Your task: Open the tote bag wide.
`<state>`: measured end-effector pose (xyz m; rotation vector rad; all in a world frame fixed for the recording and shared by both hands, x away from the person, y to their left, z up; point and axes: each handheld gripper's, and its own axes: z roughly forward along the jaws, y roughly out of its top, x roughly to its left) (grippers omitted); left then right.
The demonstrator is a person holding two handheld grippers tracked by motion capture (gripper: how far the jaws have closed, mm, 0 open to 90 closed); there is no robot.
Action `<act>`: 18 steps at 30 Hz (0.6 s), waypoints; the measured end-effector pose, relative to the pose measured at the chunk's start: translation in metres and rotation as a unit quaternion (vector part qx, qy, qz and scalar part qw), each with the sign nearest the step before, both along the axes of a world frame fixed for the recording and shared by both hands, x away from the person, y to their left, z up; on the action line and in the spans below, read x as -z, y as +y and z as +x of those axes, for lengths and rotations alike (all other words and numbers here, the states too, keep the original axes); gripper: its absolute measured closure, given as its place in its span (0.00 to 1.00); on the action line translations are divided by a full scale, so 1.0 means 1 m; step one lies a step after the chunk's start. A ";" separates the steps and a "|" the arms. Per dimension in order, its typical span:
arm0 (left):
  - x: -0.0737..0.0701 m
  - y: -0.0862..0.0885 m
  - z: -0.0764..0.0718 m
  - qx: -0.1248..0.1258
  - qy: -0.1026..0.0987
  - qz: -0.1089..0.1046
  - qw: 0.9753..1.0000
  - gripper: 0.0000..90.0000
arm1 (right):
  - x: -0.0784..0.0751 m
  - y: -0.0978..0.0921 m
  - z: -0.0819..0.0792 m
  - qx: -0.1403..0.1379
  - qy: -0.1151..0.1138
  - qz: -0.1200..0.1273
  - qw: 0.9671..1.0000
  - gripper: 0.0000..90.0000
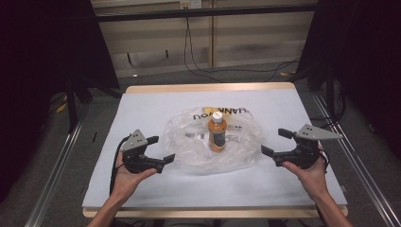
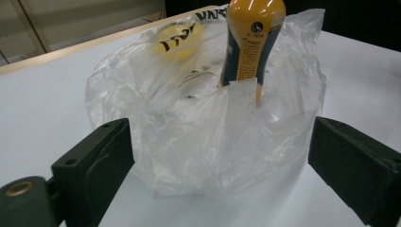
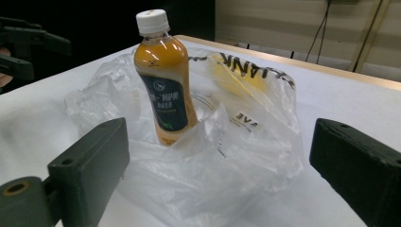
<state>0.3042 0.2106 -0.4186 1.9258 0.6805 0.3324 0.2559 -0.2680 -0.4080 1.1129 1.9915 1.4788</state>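
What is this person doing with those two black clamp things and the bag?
A person sits at a table holding a two-jaw gripper in each hand. The left gripper and right gripper both hover open on either side of a crumpled clear plastic bag, touching nothing. An orange drink bottle with a white cap stands upright in the middle of the bag. Nothing has been grasped yet.

Orange bottle [image 1: 217, 134] upright on clear plastic bag [image 1: 189, 142] at worktop [image 1: 283, 101] centre; left gripper [image 1: 159, 149] and right gripper [image 1: 274, 142] flank it, jaws apart.
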 end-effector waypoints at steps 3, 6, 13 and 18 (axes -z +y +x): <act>0.003 0.008 -0.006 -0.018 0.004 -0.009 1.000 0.04 | 0.003 -0.008 -0.011 0.008 0.008 0.006 1.000 0.04; 0.007 0.016 -0.014 -0.030 0.004 -0.003 1.000 0.02 | 0.005 -0.014 -0.020 0.021 0.008 0.011 1.000 0.03; 0.016 0.025 -0.028 -0.047 0.017 -0.012 0.999 0.02 | 0.014 -0.017 -0.038 0.045 0.008 0.000 0.999 0.04; 0.025 0.033 -0.044 -0.058 0.016 -0.010 0.998 0.02 | 0.022 -0.021 -0.053 0.064 0.014 0.005 0.998 0.05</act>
